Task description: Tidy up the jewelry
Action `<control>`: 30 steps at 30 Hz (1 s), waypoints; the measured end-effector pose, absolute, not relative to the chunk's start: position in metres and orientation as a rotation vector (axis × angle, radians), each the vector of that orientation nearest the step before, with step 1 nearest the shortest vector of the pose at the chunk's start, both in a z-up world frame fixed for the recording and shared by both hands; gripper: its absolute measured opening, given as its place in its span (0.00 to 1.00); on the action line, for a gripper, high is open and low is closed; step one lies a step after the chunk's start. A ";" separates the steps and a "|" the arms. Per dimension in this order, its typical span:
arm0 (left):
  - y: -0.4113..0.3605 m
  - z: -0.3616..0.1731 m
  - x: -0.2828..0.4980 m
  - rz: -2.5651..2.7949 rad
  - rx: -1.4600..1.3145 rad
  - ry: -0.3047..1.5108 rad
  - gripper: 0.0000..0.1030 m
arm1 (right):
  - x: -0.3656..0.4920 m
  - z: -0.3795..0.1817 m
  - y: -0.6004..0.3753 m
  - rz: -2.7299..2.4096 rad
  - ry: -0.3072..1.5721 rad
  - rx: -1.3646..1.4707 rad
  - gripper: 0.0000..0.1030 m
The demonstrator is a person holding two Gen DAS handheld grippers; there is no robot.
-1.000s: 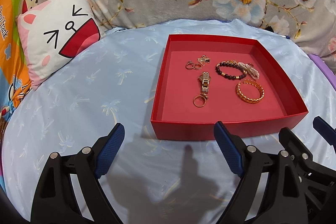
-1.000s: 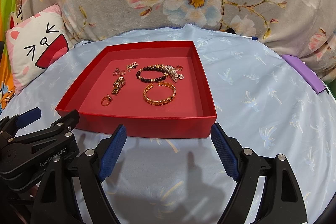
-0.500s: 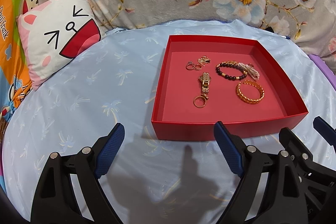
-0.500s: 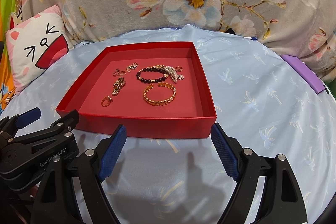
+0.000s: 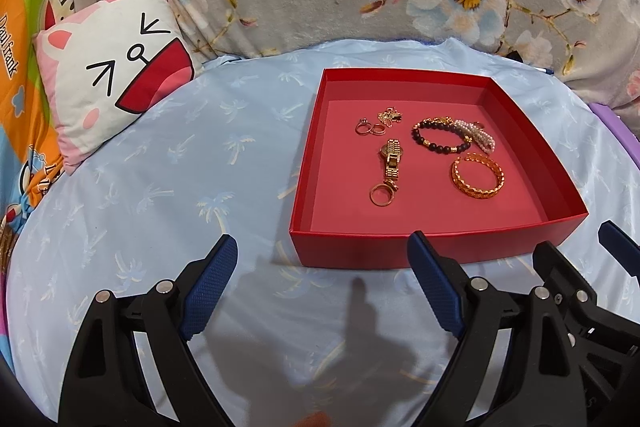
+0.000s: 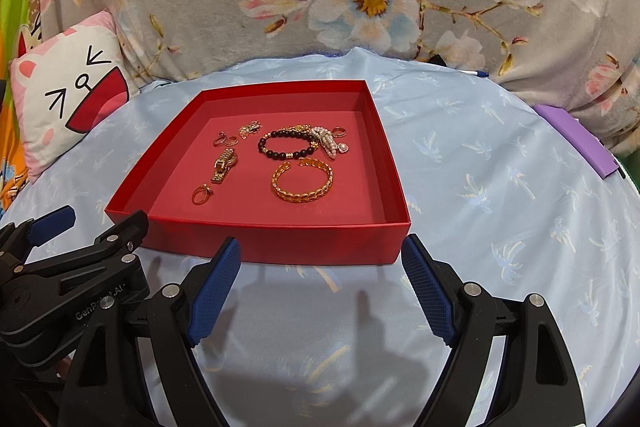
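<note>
Left gripper (image 5: 320, 287) spread wide, holding nothing, low over the blue sheet (image 5: 160, 187); right gripper (image 6: 322, 285) likewise spread and empty. All jewelry sits ahead of both grippers inside the red tray (image 6: 256, 239), just beyond the fingertips. Left to right in the right wrist view: gold ring (image 6: 201, 194), small, likely to slide on the tray floor, best pinched across the band; gold watch (image 6: 224, 163), link strap, judged limp, take at the case; dark bead bracelet (image 6: 286, 143), flexible and rolling, pinch across the strand; gold chain bangle (image 6: 303, 181), judged stiff and light, grip one side of the rim; pearl piece (image 6: 326, 141), delicate, go gently. Writing: "GenRobot.AI", partly hidden, on the left gripper body; "Paul Frank" on the orange fabric (image 5: 16, 39) far left.
</note>
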State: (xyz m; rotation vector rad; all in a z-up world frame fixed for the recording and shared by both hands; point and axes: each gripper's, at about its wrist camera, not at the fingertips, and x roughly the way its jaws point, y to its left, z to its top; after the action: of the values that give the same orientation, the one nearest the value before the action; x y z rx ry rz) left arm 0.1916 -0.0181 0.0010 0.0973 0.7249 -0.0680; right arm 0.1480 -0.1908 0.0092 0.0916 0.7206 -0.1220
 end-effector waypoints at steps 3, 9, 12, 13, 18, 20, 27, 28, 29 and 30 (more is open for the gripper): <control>-0.016 0.003 0.191 -0.062 0.093 0.724 0.82 | 0.148 0.009 -0.191 -0.121 0.718 0.093 0.78; -0.018 0.003 0.189 -0.053 0.095 0.715 0.82 | 0.149 0.009 -0.196 -0.130 0.712 0.096 0.81; -0.020 0.003 0.188 -0.056 0.095 0.715 0.82 | 0.149 0.009 -0.195 -0.131 0.711 0.094 0.81; -0.019 0.003 0.188 -0.056 0.096 0.714 0.82 | 0.149 0.009 -0.195 -0.131 0.711 0.094 0.81; -0.021 0.003 0.188 -0.057 0.108 0.711 0.82 | 0.149 0.009 -0.195 -0.132 0.712 0.094 0.81; -0.020 0.002 0.188 -0.062 0.104 0.713 0.82 | 0.149 0.009 -0.195 -0.131 0.712 0.094 0.81; -0.018 0.000 0.189 -0.063 0.090 0.722 0.82 | 0.149 0.009 -0.195 -0.130 0.715 0.095 0.81; -0.019 0.000 0.188 -0.061 0.090 0.722 0.82 | 0.149 0.008 -0.194 -0.128 0.716 0.094 0.81; -0.019 0.000 0.188 -0.060 0.091 0.720 0.82 | 0.149 0.007 -0.193 -0.128 0.717 0.094 0.81; -0.019 0.000 0.187 -0.058 0.093 0.719 0.82 | 0.149 0.007 -0.194 -0.129 0.716 0.093 0.81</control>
State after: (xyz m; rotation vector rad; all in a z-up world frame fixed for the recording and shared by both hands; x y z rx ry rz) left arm 0.1873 -0.0192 -0.0004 0.0927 0.7187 -0.0584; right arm 0.1490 -0.1936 0.0072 0.0928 0.7165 -0.1289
